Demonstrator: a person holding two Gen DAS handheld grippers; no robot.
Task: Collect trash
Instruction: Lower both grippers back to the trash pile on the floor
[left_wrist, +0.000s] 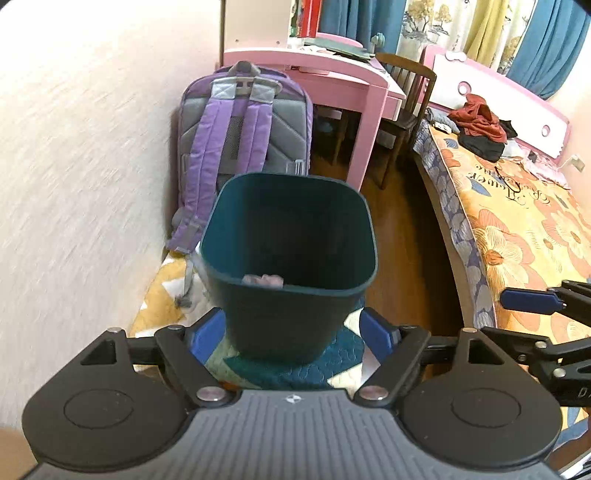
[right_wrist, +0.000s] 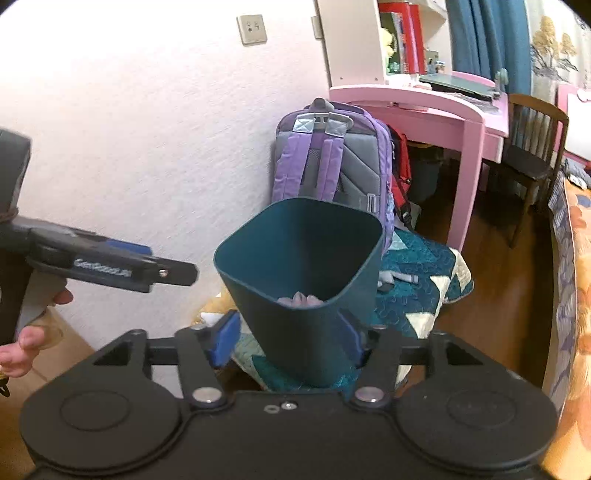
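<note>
A dark teal trash bin (left_wrist: 291, 258) stands upright on a patchwork quilt (left_wrist: 332, 365) on the floor. Crumpled pale trash (left_wrist: 263, 280) lies inside it, just behind the near rim. My left gripper (left_wrist: 291, 334) is open in front of the bin's lower part, its blue pads clear of the walls on both sides. In the right wrist view the bin (right_wrist: 299, 266) looks tilted, with the trash (right_wrist: 301, 300) showing inside. My right gripper (right_wrist: 290, 339) is open too, with nothing pressed between its pads. The left gripper's finger (right_wrist: 147, 269) reaches in from the left, held by a hand (right_wrist: 22, 347).
A purple and grey backpack (left_wrist: 240, 140) leans against the wall right behind the bin. Beyond it stand a pink desk (left_wrist: 332, 85) and a wooden chair (left_wrist: 406, 110). A bed (left_wrist: 517, 229) with a floral cover and a heap of clothes (left_wrist: 480, 129) runs along the right.
</note>
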